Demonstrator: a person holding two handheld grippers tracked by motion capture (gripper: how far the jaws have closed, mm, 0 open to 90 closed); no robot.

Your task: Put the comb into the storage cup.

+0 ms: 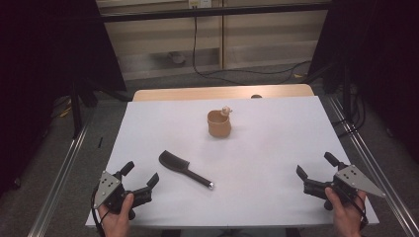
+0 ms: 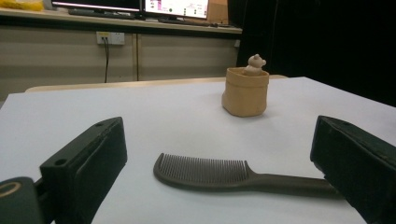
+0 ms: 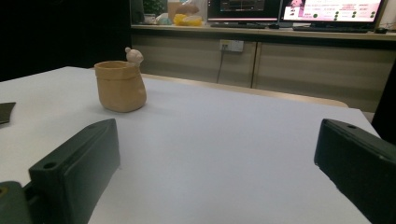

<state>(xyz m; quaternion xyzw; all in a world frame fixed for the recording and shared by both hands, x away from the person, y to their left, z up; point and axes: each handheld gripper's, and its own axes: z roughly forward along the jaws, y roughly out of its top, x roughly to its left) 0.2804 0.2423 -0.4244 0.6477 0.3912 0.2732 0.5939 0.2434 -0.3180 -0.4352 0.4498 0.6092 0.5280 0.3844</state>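
Observation:
A dark comb (image 1: 183, 168) lies flat on the white table (image 1: 257, 148), left of centre, its handle toward the near right. In the left gripper view the comb (image 2: 219, 173) sits just ahead of the wide-apart jaws. A tan bag-shaped pot (image 1: 219, 123) with a small bear figure on its rim stands farther back at centre; it also appears as the pot (image 2: 245, 90) and the pot (image 3: 120, 85). My left gripper (image 1: 141, 174) rests open at the near left, short of the comb. My right gripper (image 1: 316, 165) stands open at the near right with nothing between its fingers.
The table's wooden far edge (image 1: 222, 93) shows beyond the white sheet. Metal rails (image 1: 64, 168) run along both sides of the table. Cables hang on the wall behind.

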